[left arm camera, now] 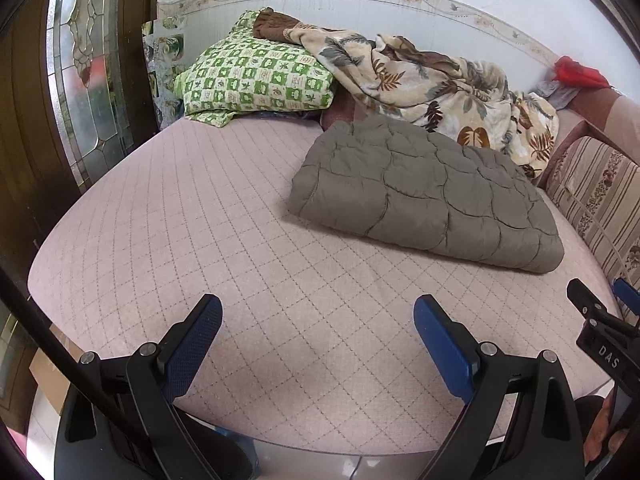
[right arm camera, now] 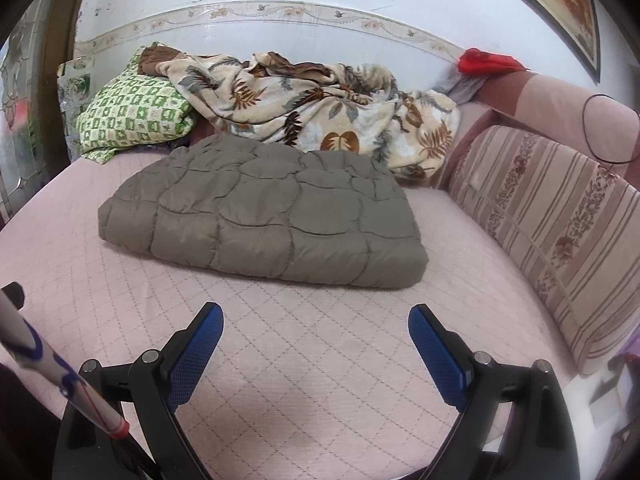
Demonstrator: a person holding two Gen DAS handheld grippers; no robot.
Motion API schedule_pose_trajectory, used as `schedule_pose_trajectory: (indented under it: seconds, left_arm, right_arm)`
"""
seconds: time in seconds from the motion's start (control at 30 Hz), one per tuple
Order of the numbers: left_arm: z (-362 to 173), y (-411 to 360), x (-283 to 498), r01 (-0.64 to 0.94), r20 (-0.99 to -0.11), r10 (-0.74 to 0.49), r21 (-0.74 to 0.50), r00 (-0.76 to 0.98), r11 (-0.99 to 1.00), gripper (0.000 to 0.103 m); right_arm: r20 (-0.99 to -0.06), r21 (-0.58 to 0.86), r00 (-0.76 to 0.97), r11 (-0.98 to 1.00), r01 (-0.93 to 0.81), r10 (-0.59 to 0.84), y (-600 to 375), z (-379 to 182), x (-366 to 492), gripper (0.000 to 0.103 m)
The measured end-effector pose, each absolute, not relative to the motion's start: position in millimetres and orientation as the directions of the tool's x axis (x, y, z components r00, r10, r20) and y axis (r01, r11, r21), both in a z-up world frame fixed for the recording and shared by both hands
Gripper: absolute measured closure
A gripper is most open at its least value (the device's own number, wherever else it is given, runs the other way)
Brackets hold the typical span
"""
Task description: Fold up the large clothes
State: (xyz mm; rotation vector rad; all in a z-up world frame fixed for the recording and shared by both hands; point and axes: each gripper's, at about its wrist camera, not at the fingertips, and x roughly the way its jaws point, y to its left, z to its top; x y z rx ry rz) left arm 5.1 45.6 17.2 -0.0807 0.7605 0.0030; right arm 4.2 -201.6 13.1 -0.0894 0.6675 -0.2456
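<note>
A grey-brown quilted padded garment point(left arm camera: 428, 196) point(right arm camera: 268, 216) lies folded into a thick rectangle on the pink quilted mattress point(left arm camera: 180, 220) point(right arm camera: 304, 380). My left gripper point(left arm camera: 318, 312) hovers open over the near part of the mattress, well short of the garment and to its left. Straight in front of the garment's near edge, my right gripper point(right arm camera: 316, 320) is open as well, a short way back from it. Nothing is between either pair of blue pads. The right gripper's black finger point(left arm camera: 592, 312) shows at the right edge of the left wrist view.
A leaf-print blanket point(left arm camera: 432, 88) point(right arm camera: 320, 116) is heaped behind the garment by the wall, next to a green checked pillow point(left arm camera: 256, 76) point(right arm camera: 136, 116). A striped cushion point(right arm camera: 552, 224) point(left arm camera: 600, 208) lines the right side. Red cloth point(right arm camera: 484, 62) sits in the far corner. A glass-paned door point(left arm camera: 88, 72) stands left.
</note>
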Motion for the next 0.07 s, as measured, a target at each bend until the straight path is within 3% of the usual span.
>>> schedule_pose_trajectory:
  seconds: [0.07]
  left_arm:
    - [14.8, 46.1, 7.9, -0.034, -0.692, -0.026, -0.073, 0.721, 0.997, 0.007]
  right_arm:
    - [-0.611, -0.15, 0.749, 0.967, 0.207, -0.255, -205.5, 11.1, 6.9, 0.007]
